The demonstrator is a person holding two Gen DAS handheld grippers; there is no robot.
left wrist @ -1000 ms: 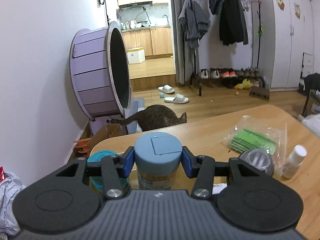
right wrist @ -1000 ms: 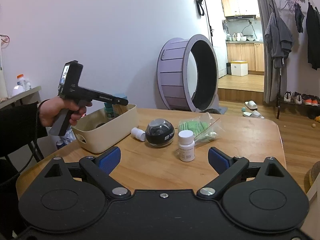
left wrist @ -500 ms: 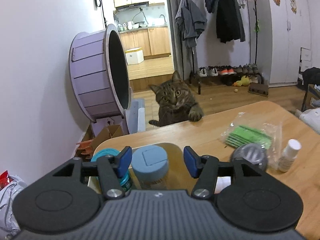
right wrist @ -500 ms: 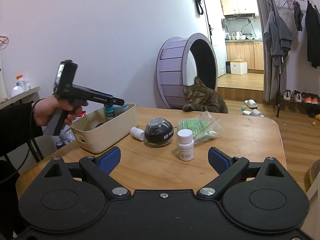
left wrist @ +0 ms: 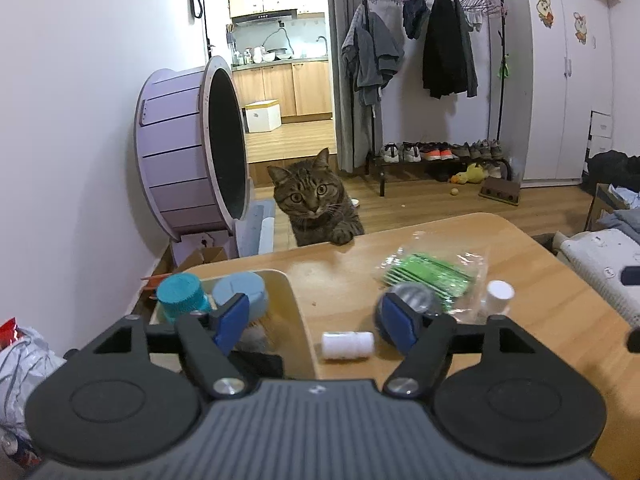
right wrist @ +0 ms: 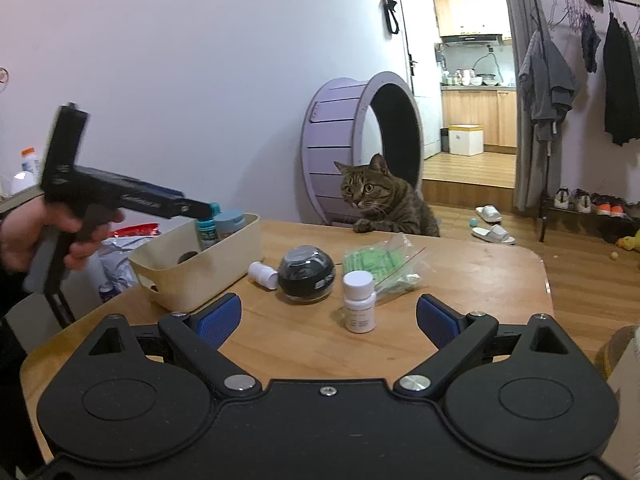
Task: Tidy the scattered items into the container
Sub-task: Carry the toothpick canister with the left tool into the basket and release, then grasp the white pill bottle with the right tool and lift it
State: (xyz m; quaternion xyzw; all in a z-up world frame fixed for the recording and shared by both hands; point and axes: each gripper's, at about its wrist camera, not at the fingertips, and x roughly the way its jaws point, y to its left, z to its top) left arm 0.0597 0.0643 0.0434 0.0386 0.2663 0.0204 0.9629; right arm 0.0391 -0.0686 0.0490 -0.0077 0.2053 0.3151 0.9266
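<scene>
So the left hand-held gripper [left wrist: 316, 322] has just been opening up and now its blue ribbed pads [left wrist: 231, 320] are spread with nothing pinched between them. It hangs over the near rim of the cream plastic container [left wrist: 296, 312], a rounded-corner tub with a cut-out handle. Inside the tub stand two jars side by side: one with a pale blue smooth flip lid [left wrist: 240, 294] and one with a teal ridged cap [left wrist: 180, 294], plus some dark stuff at the bottom I can't make out.

Just beside the tub on the wooden desk [left wrist: 540, 312] lies a small white bottle on its side [left wrist: 347, 345]. Next to that sits a glossy black ball-shaped thing with a clear dome top [right wrist: 306, 274], then an upright white pill bottle [right wrist: 359, 300], and behind them a crinkly clear zip bag full of green sticks [right wrist: 380, 262].

The right hand-held gripper [right wrist: 328, 320] is also released, jaws wide and empty, held back from the upright bottle.

Bonus: a tabby cat [left wrist: 314, 204] has its paw on the far desk edge, staring, in front of a big purple slatted cat wheel [left wrist: 192, 148]
</scene>
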